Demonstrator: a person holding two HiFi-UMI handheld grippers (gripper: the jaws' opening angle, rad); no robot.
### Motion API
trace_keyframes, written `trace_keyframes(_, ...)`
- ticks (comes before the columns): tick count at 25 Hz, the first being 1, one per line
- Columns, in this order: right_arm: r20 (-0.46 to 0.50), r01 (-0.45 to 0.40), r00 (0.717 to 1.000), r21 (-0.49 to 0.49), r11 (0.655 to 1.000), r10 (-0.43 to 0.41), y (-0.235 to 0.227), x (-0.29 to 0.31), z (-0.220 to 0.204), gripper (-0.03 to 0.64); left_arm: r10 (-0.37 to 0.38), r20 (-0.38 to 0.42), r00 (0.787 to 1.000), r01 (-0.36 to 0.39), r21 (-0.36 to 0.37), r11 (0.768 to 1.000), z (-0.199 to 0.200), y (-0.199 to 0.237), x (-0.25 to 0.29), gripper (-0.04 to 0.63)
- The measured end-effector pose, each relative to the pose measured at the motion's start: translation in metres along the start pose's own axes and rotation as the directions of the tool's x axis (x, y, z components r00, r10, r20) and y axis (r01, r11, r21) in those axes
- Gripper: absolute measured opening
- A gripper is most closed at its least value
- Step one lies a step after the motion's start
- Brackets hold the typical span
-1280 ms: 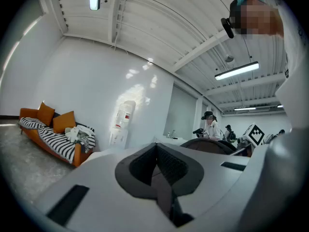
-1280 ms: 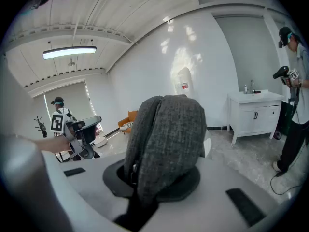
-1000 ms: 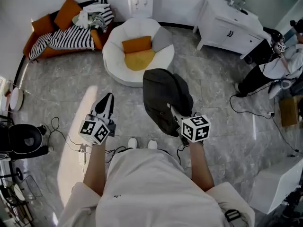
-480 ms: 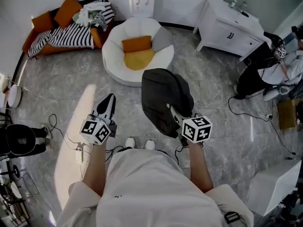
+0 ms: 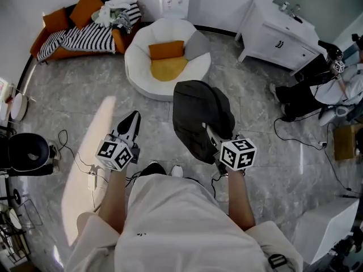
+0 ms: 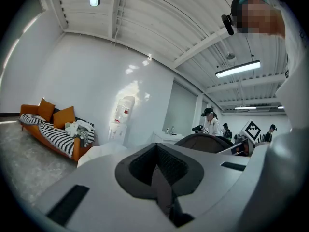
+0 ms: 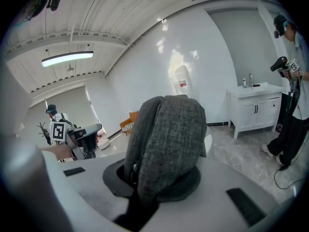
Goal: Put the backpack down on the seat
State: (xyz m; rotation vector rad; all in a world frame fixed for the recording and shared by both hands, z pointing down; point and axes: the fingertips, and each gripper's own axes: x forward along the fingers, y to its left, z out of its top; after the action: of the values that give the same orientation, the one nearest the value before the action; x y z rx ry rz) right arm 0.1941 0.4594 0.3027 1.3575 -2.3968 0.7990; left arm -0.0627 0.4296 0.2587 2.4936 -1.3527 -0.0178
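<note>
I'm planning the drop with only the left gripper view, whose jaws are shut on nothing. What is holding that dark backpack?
Observer: The right gripper is shut on the backpack, clamping its grey fabric.
Operator: Has it reached the seat?
Observer: No. In the head view the white seat lies ahead of the backpack, not under it.
Operator: Is the seat free?
Observer: An orange cushion and a yellow cushion lie in it.
</note>
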Motion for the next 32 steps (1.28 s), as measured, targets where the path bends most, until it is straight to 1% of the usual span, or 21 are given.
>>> trace_keyframes(2,-0.002,-0.002,1.000,-0.004,1.000,0.002,-0.002,-0.002,-0.001,0.077,0.012,-0.010,1.000,-0.012,0.009,1.000,-0.003,-0.003,0.000,0.009)
trace_keyframes(6,-0.005,-0.006,1.000,-0.002,1.000,0.006,-0.005,-0.005,-0.003,0.077,0.015,0.002,1.000,-0.015,-0.005,1.000,0.000,-0.008,0.001,0.009)
trace_keyframes(13,-0.006,-0.021,1.000,0.009,1.000,0.021,-0.005,0.001,-0.001,0.077,0.025,0.008,1.000,-0.024,-0.008,1.000,0.000,-0.002,0.006,0.009)
trace_keyframes(21,-0.018,-0.027,0.999,-0.001,1.000,0.027,-0.003,0.026,0.007,0.077,0.023,0.014,1.000,-0.022,-0.025,0.999,-0.005,0.023,0.018,0.009)
trace_keyframes(28,-0.028,-0.027,0.999,0.005,1.000,0.028,-0.005,0.063,0.028,0.077,0.016,0.002,1.000,-0.016,-0.040,0.999,0.000,0.056,0.047,0.009)
trace_keyframes(32,-0.034,-0.026,0.999,0.010,1.000,0.026,-0.008,0.087,0.045,0.077,0.018,-0.004,1.000,-0.018,-0.038,0.999,0.010,0.077,0.069,0.009)
